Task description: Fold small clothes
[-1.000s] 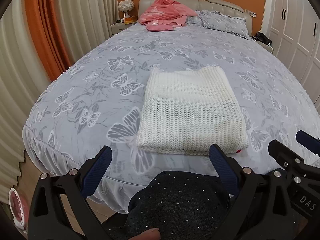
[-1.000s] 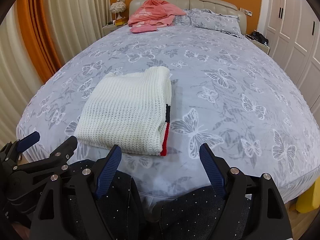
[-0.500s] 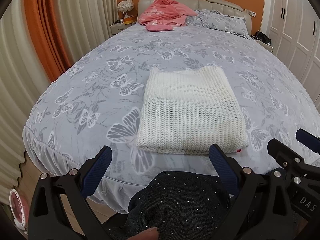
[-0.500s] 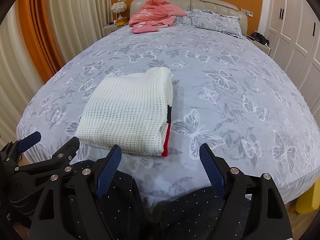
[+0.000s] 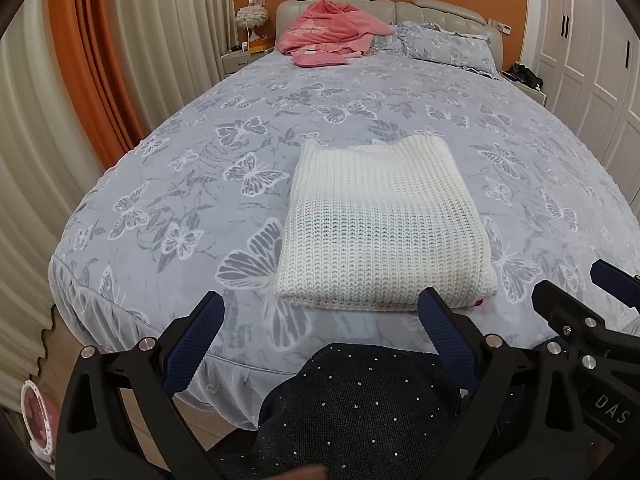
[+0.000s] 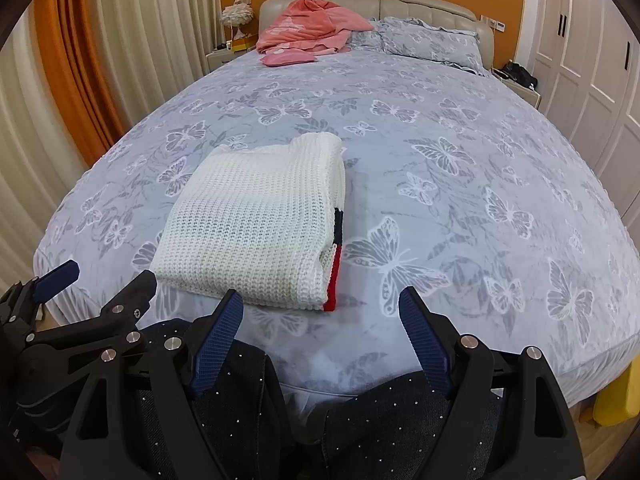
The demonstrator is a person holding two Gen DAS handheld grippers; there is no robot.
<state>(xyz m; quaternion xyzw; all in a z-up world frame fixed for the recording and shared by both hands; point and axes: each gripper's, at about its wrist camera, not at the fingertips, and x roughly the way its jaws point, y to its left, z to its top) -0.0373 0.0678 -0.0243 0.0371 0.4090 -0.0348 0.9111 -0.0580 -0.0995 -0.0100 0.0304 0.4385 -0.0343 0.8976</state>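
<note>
Sweater (image 5: 380, 224) lies folded on bed (image 5: 200, 184); no container shows.

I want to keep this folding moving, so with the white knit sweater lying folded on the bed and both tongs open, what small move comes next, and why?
Probably none on the white knit sweater: it already lies as a neat rectangle near the bed's foot. Both the left tongs and right tongs hang open and empty short of it. I would reach toward the rumpled pink garment by the headboard, apparently the only unfolded piece.

Nightstand items (image 5: 250, 46) too small.
</note>
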